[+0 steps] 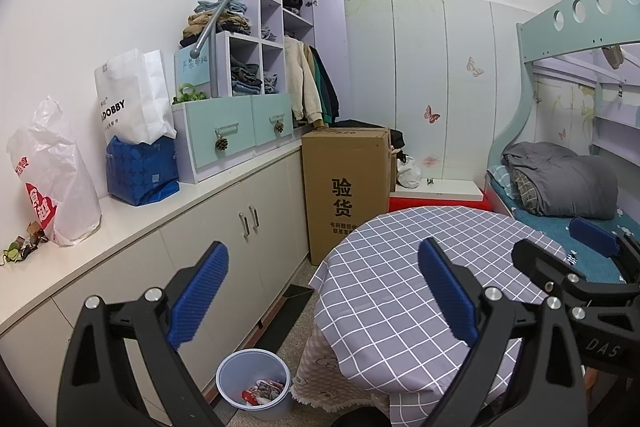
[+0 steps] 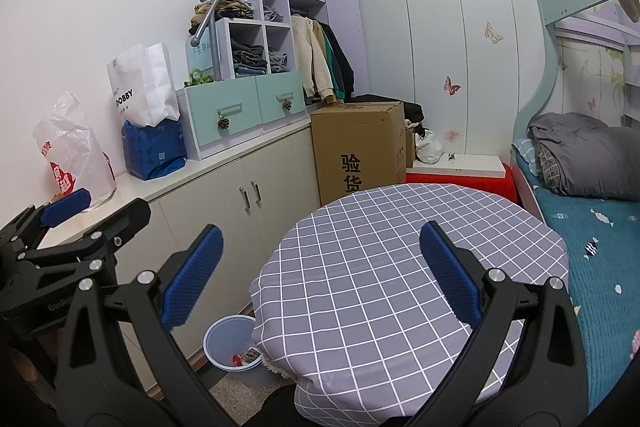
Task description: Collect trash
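Left gripper (image 1: 322,291) and right gripper (image 2: 320,273) both spread wide, empty, above the checked tablecloth (image 2: 380,267); crumpled wrappers (image 1: 20,247) lie on the cabinet surface (image 1: 132,223), well apart from the floor bin (image 1: 254,391); a loose pinch risks scattering them.

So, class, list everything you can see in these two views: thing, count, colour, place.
Bin: one, blue, floor beside table, wrappers inside.
Table: one, round, grey checked cloth.
Scraps: a few, green and brown, counter's left end.
Plastic bag: one, white and red, counter.
Paper bag: one, white, standing in blue bag.
Cardboard box: one, brown, floor.
Duvet: one, grey, bed.
Left gripper: open, empty.
Right gripper: open, empty.
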`<move>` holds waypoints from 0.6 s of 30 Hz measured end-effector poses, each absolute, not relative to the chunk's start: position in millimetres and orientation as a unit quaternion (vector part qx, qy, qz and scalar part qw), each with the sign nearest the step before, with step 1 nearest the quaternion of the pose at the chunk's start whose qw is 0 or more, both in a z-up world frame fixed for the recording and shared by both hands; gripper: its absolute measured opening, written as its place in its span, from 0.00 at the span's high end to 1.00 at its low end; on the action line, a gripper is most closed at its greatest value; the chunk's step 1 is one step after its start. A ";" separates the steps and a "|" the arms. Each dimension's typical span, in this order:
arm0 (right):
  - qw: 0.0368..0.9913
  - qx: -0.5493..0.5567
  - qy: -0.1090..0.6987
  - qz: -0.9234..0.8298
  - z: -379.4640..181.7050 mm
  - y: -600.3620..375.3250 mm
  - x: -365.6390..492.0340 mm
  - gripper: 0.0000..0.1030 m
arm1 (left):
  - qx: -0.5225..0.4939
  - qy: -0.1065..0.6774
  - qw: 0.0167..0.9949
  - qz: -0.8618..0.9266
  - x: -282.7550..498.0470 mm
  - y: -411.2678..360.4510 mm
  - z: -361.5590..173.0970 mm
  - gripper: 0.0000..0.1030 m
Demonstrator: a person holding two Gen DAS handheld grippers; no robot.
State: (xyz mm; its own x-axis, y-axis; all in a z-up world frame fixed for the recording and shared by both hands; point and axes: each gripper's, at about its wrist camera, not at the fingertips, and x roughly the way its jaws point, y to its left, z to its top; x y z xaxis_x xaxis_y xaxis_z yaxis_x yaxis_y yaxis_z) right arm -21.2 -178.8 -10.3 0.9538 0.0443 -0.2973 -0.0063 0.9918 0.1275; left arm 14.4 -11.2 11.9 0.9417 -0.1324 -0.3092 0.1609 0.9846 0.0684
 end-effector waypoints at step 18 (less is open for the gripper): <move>0.985 0.075 0.158 0.014 -14.2 -180.1 -15.8 0.06 | 0.053 0.165 0.982 -0.071 21.5 -12.5 6.5 0.09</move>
State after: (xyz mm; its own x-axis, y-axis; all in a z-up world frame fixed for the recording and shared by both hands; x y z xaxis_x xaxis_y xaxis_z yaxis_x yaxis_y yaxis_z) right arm -15.8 -180.0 -14.2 0.9499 0.0513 -0.3082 -0.0041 0.9884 0.1519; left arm 21.5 -12.5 6.5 0.9352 -0.1226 -0.3321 0.1580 0.9841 0.0815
